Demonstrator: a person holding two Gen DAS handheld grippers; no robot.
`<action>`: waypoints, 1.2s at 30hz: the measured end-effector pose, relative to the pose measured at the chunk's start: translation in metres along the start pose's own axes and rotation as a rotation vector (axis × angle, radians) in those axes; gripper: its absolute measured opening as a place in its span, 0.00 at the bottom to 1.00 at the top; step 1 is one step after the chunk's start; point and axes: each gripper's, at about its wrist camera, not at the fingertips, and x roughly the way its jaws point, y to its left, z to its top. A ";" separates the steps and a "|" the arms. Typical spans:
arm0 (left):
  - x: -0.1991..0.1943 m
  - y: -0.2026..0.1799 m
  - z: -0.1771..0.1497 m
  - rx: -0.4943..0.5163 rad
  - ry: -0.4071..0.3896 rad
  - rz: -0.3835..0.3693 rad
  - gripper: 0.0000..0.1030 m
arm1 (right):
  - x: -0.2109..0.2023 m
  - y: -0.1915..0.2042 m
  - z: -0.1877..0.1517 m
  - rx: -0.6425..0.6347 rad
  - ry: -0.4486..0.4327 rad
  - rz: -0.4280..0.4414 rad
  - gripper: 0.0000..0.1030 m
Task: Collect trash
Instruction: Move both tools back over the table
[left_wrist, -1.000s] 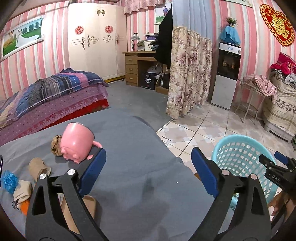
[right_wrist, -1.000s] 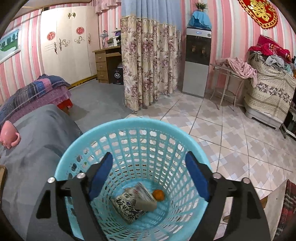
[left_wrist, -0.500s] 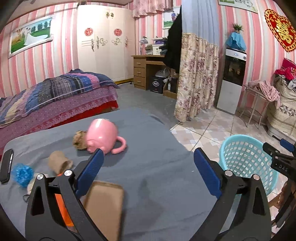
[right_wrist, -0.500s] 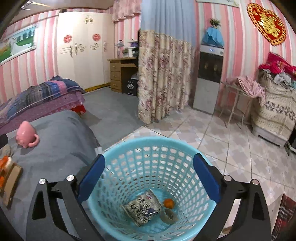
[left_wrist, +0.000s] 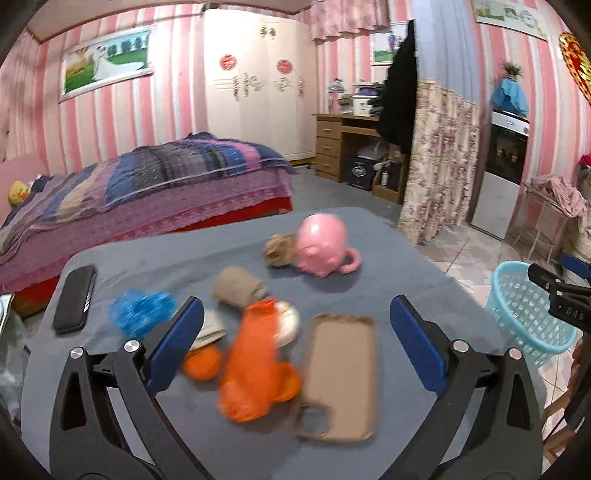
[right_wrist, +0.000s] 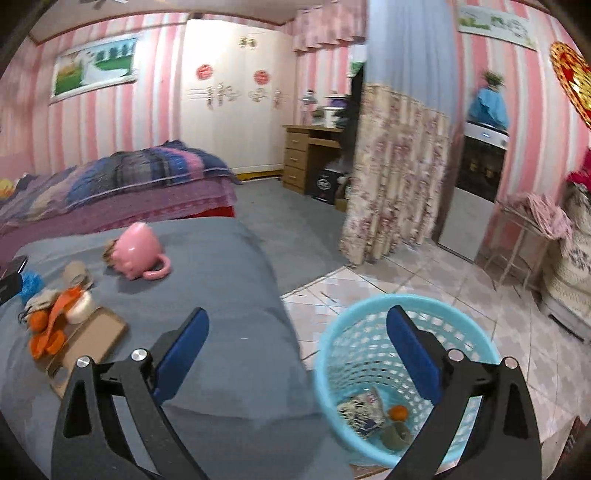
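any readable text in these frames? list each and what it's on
"DAS": white letters on the right gripper, cut off at the frame edge.
Wrapper in the blue basket: print blurred, unreadable.
Red wall ornament: blurred.
Black box under the desk: logo too small.

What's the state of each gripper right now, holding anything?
Left gripper: open, jaws just been opening, nothing gripped, above the table clutter.
Right gripper: open, jaws just been opening, nothing between the fingers.

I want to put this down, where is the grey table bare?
Bare: the grey cloth between the pink mug and the blue basket, nearest the right gripper. Crowded: around the orange bag, brown phone case, blue scrubber.
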 end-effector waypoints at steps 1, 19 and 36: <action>-0.001 0.010 -0.004 -0.008 0.006 0.013 0.95 | 0.000 0.009 0.001 -0.008 0.001 0.015 0.92; -0.022 0.136 -0.051 -0.104 0.032 0.238 0.95 | 0.003 0.119 -0.008 -0.121 0.022 0.177 0.96; -0.003 0.182 -0.074 -0.203 0.146 0.229 0.95 | 0.027 0.128 -0.017 -0.020 0.127 0.212 0.96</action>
